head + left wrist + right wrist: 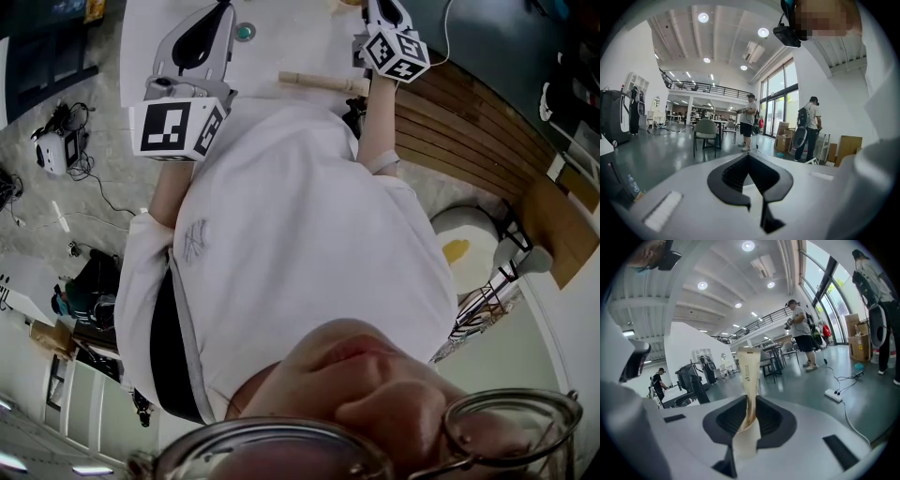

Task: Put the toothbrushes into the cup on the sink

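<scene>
- Right gripper [749, 400]: shell of light-grey plastic, matt and smooth; jaw faces black, matt.
- Toothbrush wrapper [748, 376]: beige paper, matt, creased at its lower end.
- Floor [820, 376]: grey, smooth, glossy, carrying reflections.
- Shirt [300, 234]: white cloth, matt.
- Slatted panel [469, 117]: brown wood, smooth.

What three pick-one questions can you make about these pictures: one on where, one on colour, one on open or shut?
1. Where is the wrapped stick?
A. between the jaws of the right gripper
B. in a cup
C. on the floor

2. What colour is the person's shirt?
A. white
B. red
C. green

3. How is the left gripper?
A. wide open
B. shut, empty
C. shut on a cup

Answers: A, the jaws pinch it; A, it is plainly white; B, the jaws meet on nothing.
</scene>
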`<state>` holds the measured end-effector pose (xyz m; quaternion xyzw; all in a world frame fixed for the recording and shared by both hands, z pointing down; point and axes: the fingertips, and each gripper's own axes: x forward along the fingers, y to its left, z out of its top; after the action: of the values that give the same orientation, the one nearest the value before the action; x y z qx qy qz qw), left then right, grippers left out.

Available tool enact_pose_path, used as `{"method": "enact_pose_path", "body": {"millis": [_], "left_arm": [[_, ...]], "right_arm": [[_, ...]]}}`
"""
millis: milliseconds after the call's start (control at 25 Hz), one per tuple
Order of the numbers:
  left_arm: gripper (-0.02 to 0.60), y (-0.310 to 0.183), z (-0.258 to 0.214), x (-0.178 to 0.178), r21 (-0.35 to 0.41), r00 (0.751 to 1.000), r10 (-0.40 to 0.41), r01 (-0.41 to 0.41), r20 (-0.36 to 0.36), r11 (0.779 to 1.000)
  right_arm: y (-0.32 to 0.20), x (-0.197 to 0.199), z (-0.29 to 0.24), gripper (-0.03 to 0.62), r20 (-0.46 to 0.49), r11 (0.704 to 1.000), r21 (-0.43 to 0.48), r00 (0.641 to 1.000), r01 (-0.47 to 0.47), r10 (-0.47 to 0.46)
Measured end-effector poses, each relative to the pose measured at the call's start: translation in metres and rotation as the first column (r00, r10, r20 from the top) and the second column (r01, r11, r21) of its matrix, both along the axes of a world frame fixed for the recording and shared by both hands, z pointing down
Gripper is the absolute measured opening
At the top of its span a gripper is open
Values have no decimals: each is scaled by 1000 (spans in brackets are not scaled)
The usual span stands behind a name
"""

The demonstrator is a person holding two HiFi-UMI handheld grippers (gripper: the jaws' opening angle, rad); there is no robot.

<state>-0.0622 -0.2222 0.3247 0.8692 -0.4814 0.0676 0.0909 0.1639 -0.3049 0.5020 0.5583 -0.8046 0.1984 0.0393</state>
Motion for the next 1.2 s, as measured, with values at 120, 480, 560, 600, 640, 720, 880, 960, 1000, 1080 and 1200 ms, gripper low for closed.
{"method": "enact_pose_path", "body": {"millis": [120, 480, 560, 600, 640, 720, 880, 960, 1000, 1080, 1200], "left_arm": [[6, 2, -1, -3, 4, 1000, -1, 1, -13, 1000], [6, 17, -12, 4, 33, 998, 40, -39, -38, 999], [6, 23, -11, 6, 32, 998, 54, -52, -43, 998], [6, 27, -10, 8, 31, 997, 60, -59, -46, 998], [5, 30, -10, 10, 31, 997, 66, -65, -48, 997], [6, 38, -9, 14, 29, 996, 76, -74, -52, 997], [6, 55, -8, 11, 18, 995, 83, -82, -55, 996], [6, 61, -6, 8, 11, 996, 75, -75, -54, 997], [6, 63, -5, 6, 8, 996, 70, -69, -53, 998], [6, 68, -3, 2, -1, 997, 58, -58, -52, 998], [6, 72, 0, -7, -10, 998, 40, -41, -50, 999]], "right_arm": [[2, 0, -7, 105, 15, 1000, 11, 1000, 1, -1], [32, 7, -78, 127, -58, 991, 124, 997, 58, -51], [46, 2, -98, 127, -103, 981, 158, 990, 108, -92], [54, -1, -108, 127, -134, 975, 173, 984, 137, -114], [63, -3, -117, 127, -175, 968, 185, 975, 169, -137], [83, -11, -133, 127, -286, 948, 197, 940, 249, -187], [127, -37, -144, 126, -511, 896, 127, 802, 426, -309], [144, -47, -134, 127, -558, 866, 60, 736, 497, -384], [151, -53, -127, 126, -557, 848, 28, 713, 529, -426], [166, -65, -111, 126, -526, 809, -37, 677, 586, -515], [189, -82, -77, 127, -476, 728, -181, 589, 661, -653]]}}
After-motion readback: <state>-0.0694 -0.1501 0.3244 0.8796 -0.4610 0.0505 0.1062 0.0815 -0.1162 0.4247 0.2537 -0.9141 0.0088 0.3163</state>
